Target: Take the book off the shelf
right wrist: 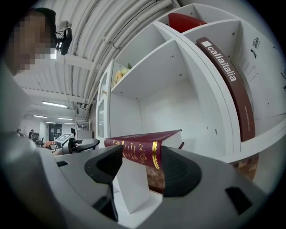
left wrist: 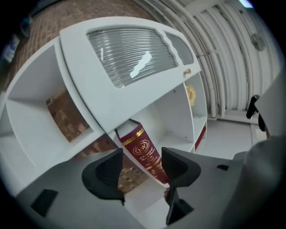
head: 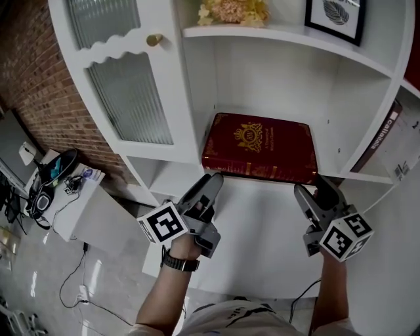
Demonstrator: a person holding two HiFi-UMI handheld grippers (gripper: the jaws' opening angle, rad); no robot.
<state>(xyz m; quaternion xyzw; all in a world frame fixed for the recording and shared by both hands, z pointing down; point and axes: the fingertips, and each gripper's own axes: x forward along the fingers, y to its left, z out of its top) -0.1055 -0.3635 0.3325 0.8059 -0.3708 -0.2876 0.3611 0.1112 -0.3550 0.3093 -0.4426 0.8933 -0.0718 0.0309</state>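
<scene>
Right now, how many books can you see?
2: red book lying flat, middle shelf; brown book leaning, right compartment. Maybe another: red thing above. More may be hidden.

The head view's top edge cuts off the frame (head: 335,18) and flowers (head: 233,10). In its own view, the left gripper (left wrist: 142,155) hides the book's (left wrist: 138,141) lower end.

Jaws apart, red book (left wrist: 145,153) beyond, white shelf (left wrist: 178,112)

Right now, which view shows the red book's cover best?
The head view: the red book lies flat, its gold-crested cover facing the camera. Both gripper views show mainly its spine: tilted in the left, level in the right.
</scene>
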